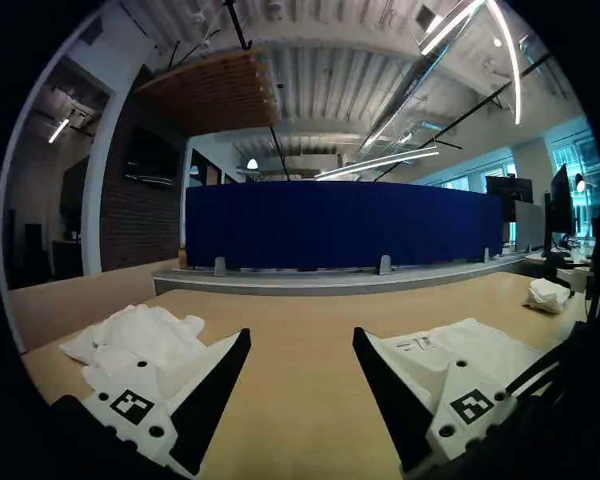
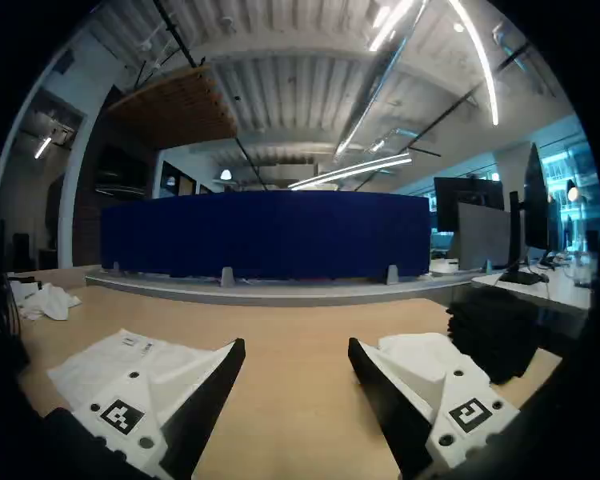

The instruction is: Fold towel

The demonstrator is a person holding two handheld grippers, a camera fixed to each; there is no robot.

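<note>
White towels [image 1: 144, 332], tan wood table [image 1: 300, 336], deep blue divider [image 1: 332, 224], white fingers [image 1: 158, 418] with black inner faces, black-and-white square markers [image 1: 132, 406], black cloth stack [image 2: 496, 328], red-brown brick wall [image 1: 136, 228].

Both gripper views are riding low over the table [image 1: 300, 320], facing the blue divider [image 1: 332, 224]; both are sharing the flat towel [image 1: 468, 344].

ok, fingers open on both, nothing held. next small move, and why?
Probably swing the right gripper left and lower it to a near corner of the flat white towel. That towel lies spread on the table between both grippers, untouched, and the left gripper is open too.
</note>
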